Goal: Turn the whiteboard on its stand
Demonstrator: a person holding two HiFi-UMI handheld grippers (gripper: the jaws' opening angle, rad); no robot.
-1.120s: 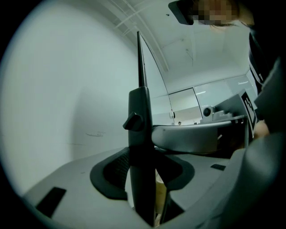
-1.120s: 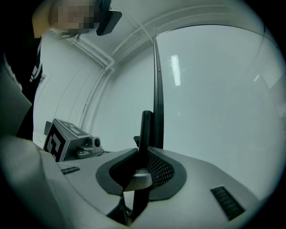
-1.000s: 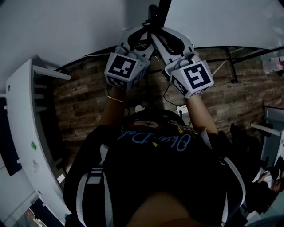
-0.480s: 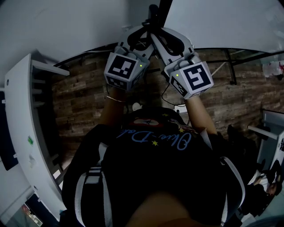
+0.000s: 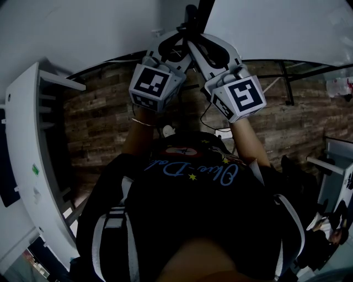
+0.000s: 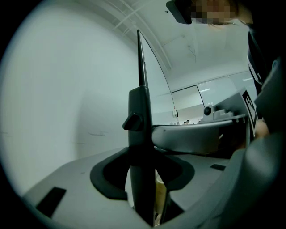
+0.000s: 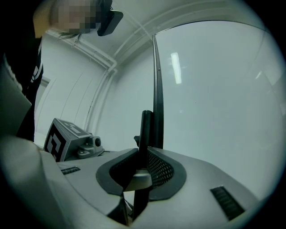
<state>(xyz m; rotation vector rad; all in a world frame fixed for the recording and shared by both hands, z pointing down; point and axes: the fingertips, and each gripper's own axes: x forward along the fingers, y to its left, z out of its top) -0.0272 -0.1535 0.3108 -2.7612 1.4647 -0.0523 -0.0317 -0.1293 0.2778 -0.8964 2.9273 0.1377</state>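
Grippers side by side, arms stretched forward: left hand-held gripper (image 5: pixel 175 41) and right hand-held gripper (image 5: pixel 207 47) each clench the dark frame post (image 6: pixel 139 120) of the whiteboard (image 5: pixel 276 27), which stands just ahead of the person (image 5: pixel 193 220).

Seen from overhead, a person in a black shirt (image 5: pixel 193 215) with blue script raises both arms toward 12 o'clock. The left gripper (image 5: pixel 175 45) and right gripper (image 5: pixel 208 50) converge on a black post (image 5: pixel 193 14), their jaws on either side of it. Their marker cubes sit side by side just below. The whiteboard (image 5: pixel 276 27) fills the frame from 12 to 2 o'clock, and black stand (image 5: pixel 284 77) bars show beneath its lower edge. A thin bracelet (image 5: pixel 142 122) circles the left wrist. Brick-patterned floor (image 5: pixel 99 126) spreads from 9 to 3 o'clock, and a white shelf (image 5: pixel 25 165) curves along the edge at 9 o'clock.
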